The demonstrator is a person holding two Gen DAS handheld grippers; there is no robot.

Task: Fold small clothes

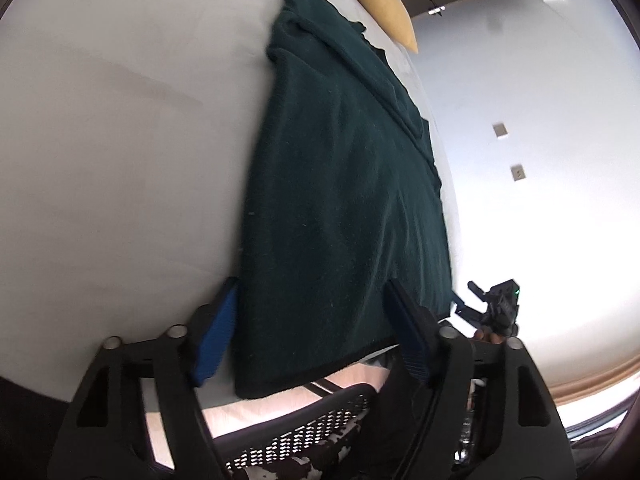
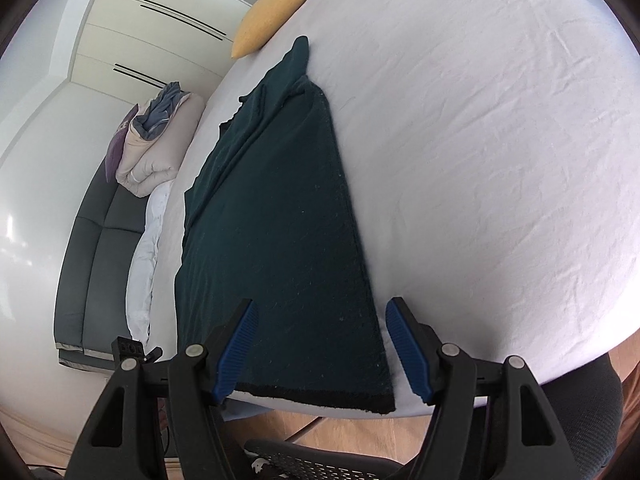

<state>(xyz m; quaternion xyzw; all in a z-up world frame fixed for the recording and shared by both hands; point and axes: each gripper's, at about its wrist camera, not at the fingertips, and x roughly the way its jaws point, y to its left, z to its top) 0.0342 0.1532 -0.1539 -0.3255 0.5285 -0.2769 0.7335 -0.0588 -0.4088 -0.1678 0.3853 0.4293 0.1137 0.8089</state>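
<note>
Left gripper (image 1: 312, 320) and right gripper (image 2: 320, 344) both point forward and downward, jaws spread apart with blue pads (image 2: 240, 348) pressing on nothing

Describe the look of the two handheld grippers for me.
Both match: the left gripper and the right gripper have black plastic frames with triangular cut-outs, silver pivot pins, and two fingers faced with ribbed blue pads. No cables or markings show.

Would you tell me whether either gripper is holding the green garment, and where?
Nothing is held: the left gripper and right gripper stand open around the green garment's near hem.
</note>
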